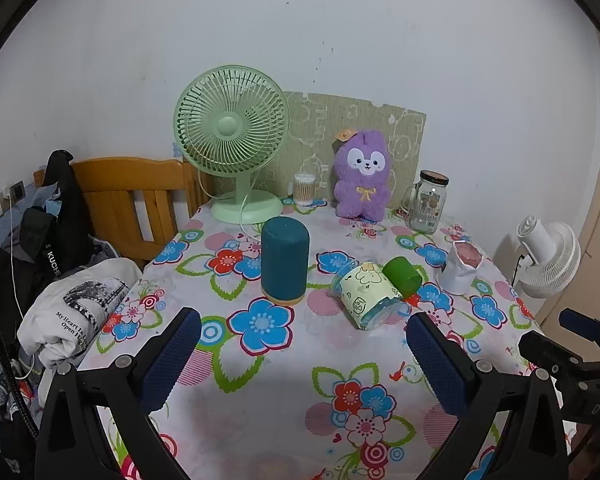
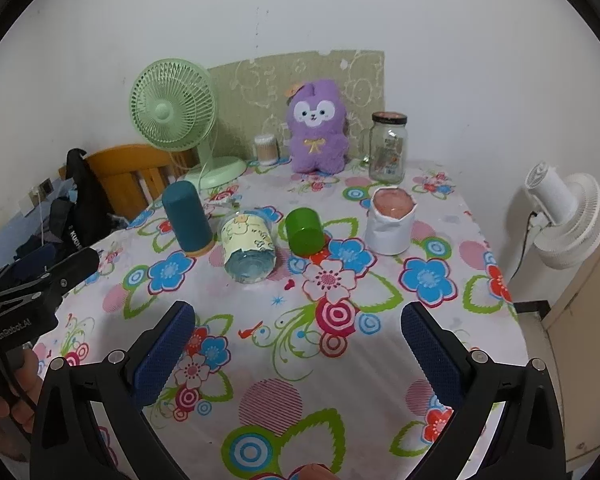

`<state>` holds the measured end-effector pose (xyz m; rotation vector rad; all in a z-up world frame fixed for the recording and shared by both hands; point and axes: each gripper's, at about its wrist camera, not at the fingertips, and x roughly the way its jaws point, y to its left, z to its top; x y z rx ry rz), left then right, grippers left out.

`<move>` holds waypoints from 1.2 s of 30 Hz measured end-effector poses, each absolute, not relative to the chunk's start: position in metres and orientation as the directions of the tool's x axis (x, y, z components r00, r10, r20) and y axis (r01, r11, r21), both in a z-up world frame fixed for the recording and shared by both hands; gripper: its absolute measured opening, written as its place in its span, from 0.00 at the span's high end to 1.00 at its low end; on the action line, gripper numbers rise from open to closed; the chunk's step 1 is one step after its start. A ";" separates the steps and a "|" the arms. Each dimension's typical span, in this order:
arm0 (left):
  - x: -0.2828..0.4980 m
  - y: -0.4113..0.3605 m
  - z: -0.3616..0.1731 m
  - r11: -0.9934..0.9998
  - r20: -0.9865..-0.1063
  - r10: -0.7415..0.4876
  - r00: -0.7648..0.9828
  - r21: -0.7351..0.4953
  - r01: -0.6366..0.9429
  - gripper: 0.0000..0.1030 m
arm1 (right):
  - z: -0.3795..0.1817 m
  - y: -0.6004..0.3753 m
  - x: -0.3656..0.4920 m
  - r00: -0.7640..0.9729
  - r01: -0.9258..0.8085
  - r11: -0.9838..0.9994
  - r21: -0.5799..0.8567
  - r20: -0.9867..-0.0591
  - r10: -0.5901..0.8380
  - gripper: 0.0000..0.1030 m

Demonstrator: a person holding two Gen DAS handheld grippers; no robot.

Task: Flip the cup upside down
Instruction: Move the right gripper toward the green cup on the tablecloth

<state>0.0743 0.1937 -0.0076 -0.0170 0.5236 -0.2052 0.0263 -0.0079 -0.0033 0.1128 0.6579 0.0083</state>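
Floral tablecloth (image 1: 268, 380) on table against white wall (image 1: 340, 32). Green cup (image 2: 303, 230) lies tipped mid-table, btwn cartoon-print cup (image 2: 249, 249) & white-wrapped cup (image 2: 391, 222). Left gripper (image 1: 302, 354) & right gripper (image 2: 298, 350): jaws wide apart, holding nothing.

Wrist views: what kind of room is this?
Likely a bedroom or dorm room: a wooden bed frame piled with clothes beside the table, with a purple plush toy and green desk fan against the wall.

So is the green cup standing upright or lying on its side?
Lying on its side. The green cup rests tipped on the tablecloth, beside the paper-wrapped cup, also on its side.
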 end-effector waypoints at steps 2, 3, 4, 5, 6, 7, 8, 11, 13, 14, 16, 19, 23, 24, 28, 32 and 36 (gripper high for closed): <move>0.078 0.194 -0.010 0.979 -0.508 -0.198 0.838 -0.062 0.194 0.00 | -0.005 -0.009 0.032 0.784 0.025 0.994 0.108 -0.619 0.048 0.00; 0.080 0.193 -0.010 0.979 -0.513 -0.199 0.835 -0.058 0.197 0.00 | -0.006 -0.009 0.036 0.781 0.026 0.994 0.103 -0.623 0.044 0.00; 0.082 0.193 -0.012 0.978 -0.517 -0.202 0.832 -0.054 0.204 0.00 | -0.006 -0.009 0.039 0.777 0.028 0.995 0.097 -0.628 0.039 0.00; 0.084 0.192 -0.012 0.977 -0.520 -0.203 0.830 -0.045 0.210 0.00 | -0.007 -0.009 0.043 0.772 0.031 0.996 0.089 -0.634 0.033 0.00; 0.085 0.192 -0.013 0.976 -0.522 -0.203 0.829 -0.036 0.216 0.00 | -0.008 -0.009 0.046 0.770 0.029 0.996 0.085 -0.637 0.032 0.00; 0.087 0.191 -0.013 0.974 -0.522 -0.204 0.828 -0.025 0.224 0.00 | -0.008 -0.008 0.049 0.769 0.023 0.996 0.082 -0.638 0.035 0.00; 0.090 0.190 -0.013 0.973 -0.522 -0.204 0.828 -0.015 0.230 0.00 | -0.009 -0.008 0.053 0.768 0.019 0.997 0.077 -0.640 0.035 0.00; 0.097 0.189 -0.012 0.969 -0.521 -0.215 0.826 -0.006 0.249 0.00 | -0.014 -0.008 0.068 0.758 0.018 0.998 0.059 -0.652 0.025 0.00; 0.104 0.186 -0.011 0.964 -0.522 -0.223 0.824 0.004 0.264 0.00 | -0.020 -0.010 0.081 0.740 0.012 0.998 0.056 -0.672 0.029 0.00; 0.108 0.185 -0.011 0.963 -0.522 -0.224 0.823 0.013 0.271 0.00 | -0.022 -0.011 0.087 0.732 0.005 0.998 0.058 -0.680 0.036 0.00; 0.116 0.180 -0.012 0.956 -0.532 -0.229 0.815 0.034 0.291 0.00 | -0.027 -0.011 0.102 0.716 -0.025 0.998 0.059 -0.696 0.059 0.00; 0.131 0.169 -0.014 0.938 -0.561 -0.242 0.791 0.073 0.339 0.00 | -0.034 -0.014 0.125 0.688 -0.051 0.997 0.060 -0.722 0.078 0.00; 0.150 0.156 -0.015 0.905 -0.589 -0.269 0.762 0.117 0.409 0.00 | -0.040 -0.020 0.157 0.645 -0.080 0.992 0.102 -0.753 0.130 0.00; 0.156 0.154 -0.015 0.898 -0.597 -0.275 0.753 0.120 0.423 0.00 | -0.040 -0.021 0.164 0.639 -0.090 0.989 0.116 -0.755 0.147 0.00; 0.181 0.143 -0.011 0.869 -0.629 -0.287 0.722 0.145 0.472 0.00 | -0.044 -0.023 0.187 0.622 -0.122 0.985 0.124 -0.764 0.173 0.00; 0.205 0.131 -0.011 0.832 -0.656 -0.285 0.699 0.193 0.520 0.00 | -0.053 -0.026 0.211 0.591 -0.132 0.982 0.138 -0.784 0.190 0.00; 0.225 0.120 -0.015 0.794 -0.681 -0.275 0.679 0.237 0.559 0.00 | -0.060 -0.027 0.229 0.571 -0.147 0.980 0.136 -0.797 0.197 0.00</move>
